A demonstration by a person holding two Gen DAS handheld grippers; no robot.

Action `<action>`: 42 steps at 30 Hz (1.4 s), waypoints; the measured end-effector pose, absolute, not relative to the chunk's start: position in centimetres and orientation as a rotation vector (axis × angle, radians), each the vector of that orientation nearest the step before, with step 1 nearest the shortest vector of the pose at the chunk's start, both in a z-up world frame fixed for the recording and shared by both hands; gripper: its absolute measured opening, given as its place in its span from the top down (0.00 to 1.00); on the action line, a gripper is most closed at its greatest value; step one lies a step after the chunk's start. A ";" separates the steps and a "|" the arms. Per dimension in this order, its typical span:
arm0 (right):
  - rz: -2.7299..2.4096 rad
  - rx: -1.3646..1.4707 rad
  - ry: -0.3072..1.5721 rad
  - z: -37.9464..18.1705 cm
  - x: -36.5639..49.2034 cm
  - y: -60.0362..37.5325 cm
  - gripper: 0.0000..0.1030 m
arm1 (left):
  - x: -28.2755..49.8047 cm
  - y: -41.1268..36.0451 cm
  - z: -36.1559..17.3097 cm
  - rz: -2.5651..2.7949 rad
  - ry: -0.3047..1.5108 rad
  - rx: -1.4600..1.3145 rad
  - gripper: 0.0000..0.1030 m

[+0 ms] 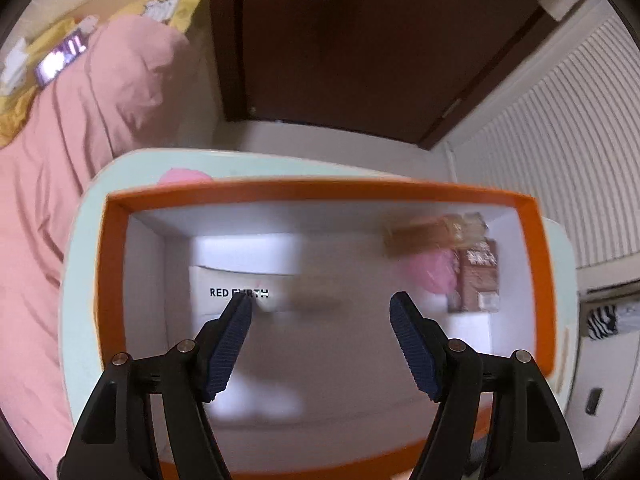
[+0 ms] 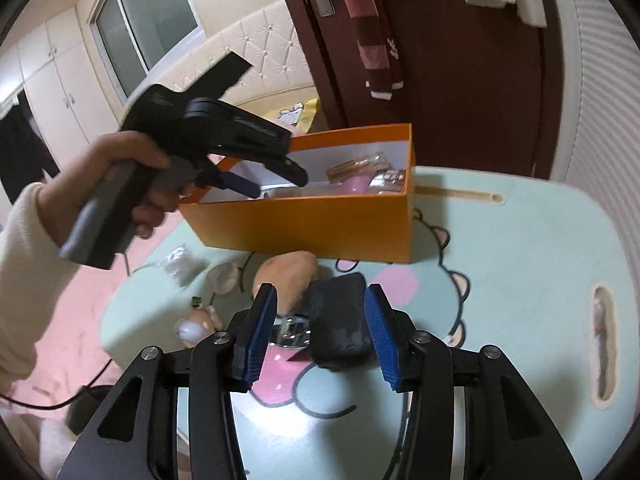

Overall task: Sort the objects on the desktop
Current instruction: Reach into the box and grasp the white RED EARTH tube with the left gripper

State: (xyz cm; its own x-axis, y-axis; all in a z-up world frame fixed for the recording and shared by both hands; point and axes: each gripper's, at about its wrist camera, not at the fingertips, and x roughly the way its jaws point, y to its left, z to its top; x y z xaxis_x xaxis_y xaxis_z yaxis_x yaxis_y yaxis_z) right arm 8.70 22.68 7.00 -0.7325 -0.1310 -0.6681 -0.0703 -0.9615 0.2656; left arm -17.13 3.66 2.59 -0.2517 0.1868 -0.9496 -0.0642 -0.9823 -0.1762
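An orange cardboard box (image 2: 304,224) with white inner walls stands on a pale green cartoon-printed table (image 2: 520,260). The left gripper (image 1: 320,304) hangs over the box's inside, its ribbed blue pads spread wide and empty. Inside the box lie a white carton (image 1: 236,280), a pink object (image 1: 428,272) and a brown printed packet (image 1: 478,276). In front of the box, the right gripper (image 2: 320,304) straddles a soft black pouch (image 2: 338,320), pads parted and apparently not pinching it. A tan puff (image 2: 292,276) lies just beside the pouch. Sorting looks mid-way; closing squarely on the pouch seems next.

Cream sleeve (image 2: 24,280), black grippers, blue pads (image 2: 256,336)
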 end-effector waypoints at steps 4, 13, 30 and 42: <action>-2.818 1.134 -0.472 6.5 8.6 22.6 0.54 | -17.7 3.9 2.3 2.394 -0.109 -1.819 0.30; -2.769 1.147 -0.540 5.8 8.4 22.9 0.54 | -17.3 3.9 3.3 2.364 -0.130 -1.758 0.30; -2.737 1.137 -0.580 5.2 8.8 23.1 0.54 | -17.0 5.4 3.8 2.314 0.296 -1.704 0.27; -2.734 1.133 -0.589 5.1 8.8 23.1 0.54 | -17.7 5.4 3.0 2.269 0.487 -1.667 0.28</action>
State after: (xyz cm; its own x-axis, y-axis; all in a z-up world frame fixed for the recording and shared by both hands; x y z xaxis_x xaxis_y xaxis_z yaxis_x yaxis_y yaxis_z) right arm 8.77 23.09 5.08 -0.7114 -0.2586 -0.6535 -0.0334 -0.9164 0.3990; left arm -17.70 5.35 2.99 -0.2932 0.0276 -0.9556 -0.4175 -0.9029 0.1020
